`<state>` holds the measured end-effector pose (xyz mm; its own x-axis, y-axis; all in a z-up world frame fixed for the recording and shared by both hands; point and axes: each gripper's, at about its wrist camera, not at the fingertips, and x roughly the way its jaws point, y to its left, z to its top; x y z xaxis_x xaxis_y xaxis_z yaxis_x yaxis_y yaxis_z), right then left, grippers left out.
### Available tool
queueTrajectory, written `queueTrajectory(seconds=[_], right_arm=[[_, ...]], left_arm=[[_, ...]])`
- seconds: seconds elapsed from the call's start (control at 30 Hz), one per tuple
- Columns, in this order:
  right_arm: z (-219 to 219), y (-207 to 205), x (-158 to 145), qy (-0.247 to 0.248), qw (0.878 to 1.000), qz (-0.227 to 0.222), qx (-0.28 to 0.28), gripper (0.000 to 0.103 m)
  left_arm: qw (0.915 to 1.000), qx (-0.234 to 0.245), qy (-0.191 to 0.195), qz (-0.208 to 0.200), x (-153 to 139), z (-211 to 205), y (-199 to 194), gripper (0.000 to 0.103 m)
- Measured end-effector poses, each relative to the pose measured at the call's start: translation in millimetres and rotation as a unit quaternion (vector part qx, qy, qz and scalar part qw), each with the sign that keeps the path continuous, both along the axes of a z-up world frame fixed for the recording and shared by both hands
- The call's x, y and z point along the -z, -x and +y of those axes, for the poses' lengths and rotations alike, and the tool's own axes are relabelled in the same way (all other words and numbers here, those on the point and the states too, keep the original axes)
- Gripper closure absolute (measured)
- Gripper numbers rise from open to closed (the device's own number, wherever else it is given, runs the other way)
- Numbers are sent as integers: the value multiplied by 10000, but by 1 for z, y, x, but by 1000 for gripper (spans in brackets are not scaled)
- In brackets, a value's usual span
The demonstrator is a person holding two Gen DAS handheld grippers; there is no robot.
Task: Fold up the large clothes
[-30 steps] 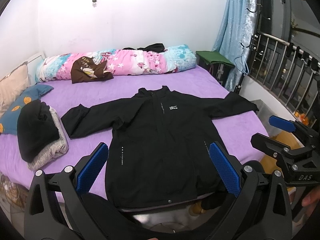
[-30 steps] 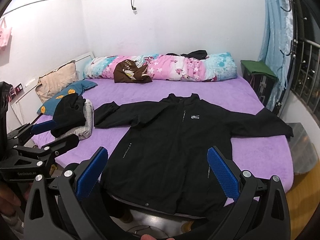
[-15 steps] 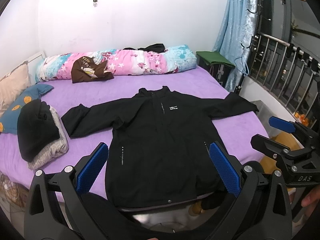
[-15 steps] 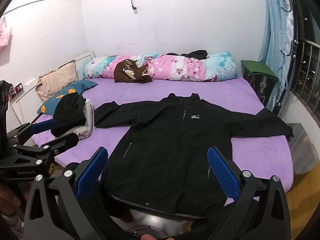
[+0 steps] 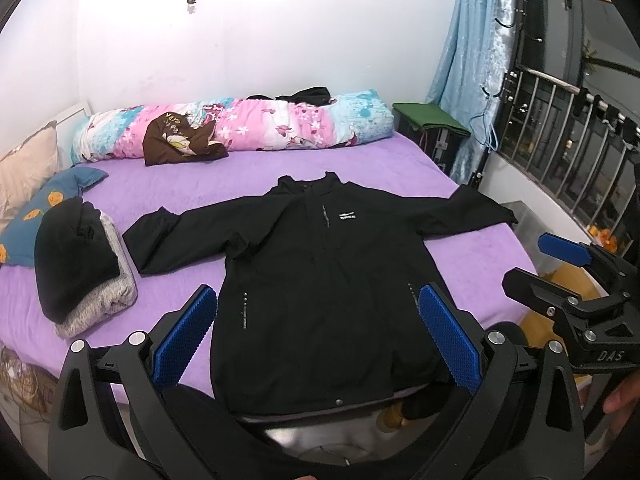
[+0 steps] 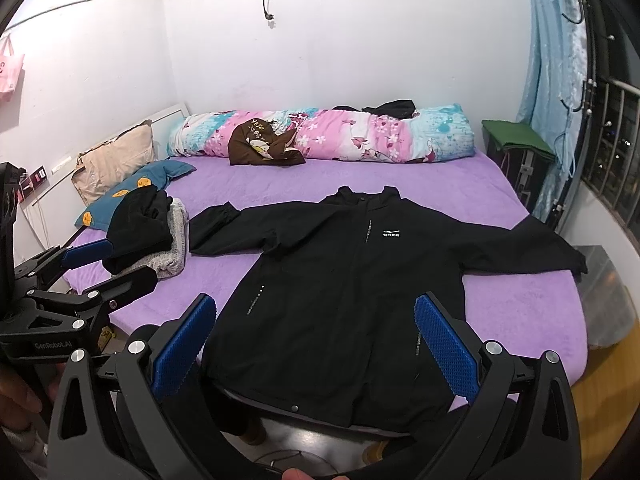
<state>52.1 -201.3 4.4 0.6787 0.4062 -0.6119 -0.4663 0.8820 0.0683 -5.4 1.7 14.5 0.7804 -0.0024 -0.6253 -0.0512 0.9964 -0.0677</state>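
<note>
A black zip jacket (image 5: 320,280) (image 6: 352,296) lies flat, front up, on the purple bed (image 5: 256,184) (image 6: 520,308), sleeves spread to both sides and hem hanging over the near edge. My left gripper (image 5: 316,332) is open, held above the hem with nothing between its blue pads. My right gripper (image 6: 316,336) is also open and empty, in front of the hem. Each gripper shows in the other's view: the right gripper (image 5: 560,264) at the far right, the left gripper (image 6: 104,264) at the far left.
A stack of folded clothes (image 5: 80,268) (image 6: 152,236) sits on the bed's left side, beside a blue pillow (image 5: 44,208). A rolled floral quilt (image 5: 248,128) with a brown garment (image 5: 180,144) lies along the wall. A railing (image 5: 580,152) and blue curtain (image 5: 468,68) stand at the right.
Nothing has visibly moved; both grippers hold nearly still above the jacket's hem.
</note>
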Motion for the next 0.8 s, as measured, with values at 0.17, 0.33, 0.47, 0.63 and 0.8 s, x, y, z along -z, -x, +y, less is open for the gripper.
queueTrajectory(seconds=[0.17, 0.33, 0.47, 0.63, 0.8], right_arm=[[-1, -1, 1, -6, 10000, 25, 8, 5], [-1, -4, 1, 8, 10000, 58, 6, 5], [-1, -6, 3, 8, 10000, 86, 3, 5], [1, -8, 5, 10, 10000, 85, -11, 5], [4, -10, 6, -7, 10000, 42, -16, 5]], left_arm=[[10000, -6, -27, 4, 1, 0, 0, 6], [10000, -24, -19, 8, 2, 1, 0, 6], [10000, -13, -12, 12, 2, 1, 0, 6], [9999, -81, 75, 98, 7, 5, -3, 6], [9995, -168, 206, 189, 16, 13, -6, 6]])
